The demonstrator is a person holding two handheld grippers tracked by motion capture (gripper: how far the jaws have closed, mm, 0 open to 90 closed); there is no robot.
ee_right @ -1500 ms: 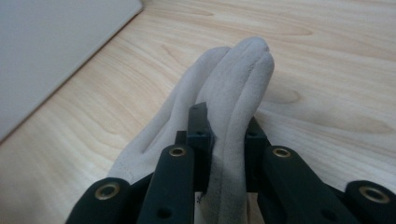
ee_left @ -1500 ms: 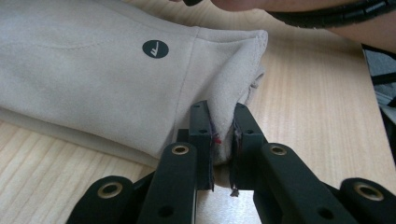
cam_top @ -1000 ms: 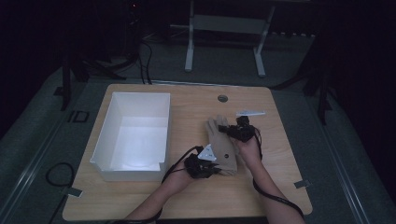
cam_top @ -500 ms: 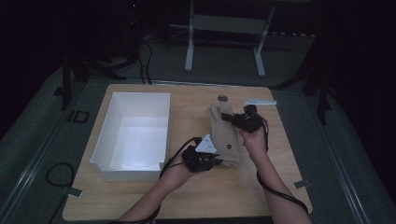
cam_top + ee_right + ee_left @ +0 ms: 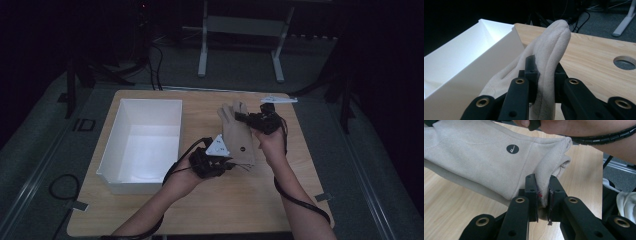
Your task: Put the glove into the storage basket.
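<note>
A beige glove (image 5: 238, 135) with a small round black logo (image 5: 512, 149) hangs stretched above the wooden table (image 5: 280, 200), held at both ends. My left gripper (image 5: 227, 165) is shut on its cuff edge (image 5: 544, 192), the fabric pinched between the black jaws. My right gripper (image 5: 241, 117) is shut on the finger end (image 5: 549, 62), with one fingertip sticking up past the jaws. In the left gripper view the right hand and its cable (image 5: 604, 137) pass above the glove.
A white open box (image 5: 143, 142) stands on the left half of the table, seen close at the left in the right gripper view as the white box (image 5: 461, 67). A round hole (image 5: 625, 62) is in the tabletop near the far edge. A desk frame (image 5: 240, 30) stands behind.
Both hands have lifted, raising the glove off the table. The grips on the cuff and finger end have stayed the same.
</note>
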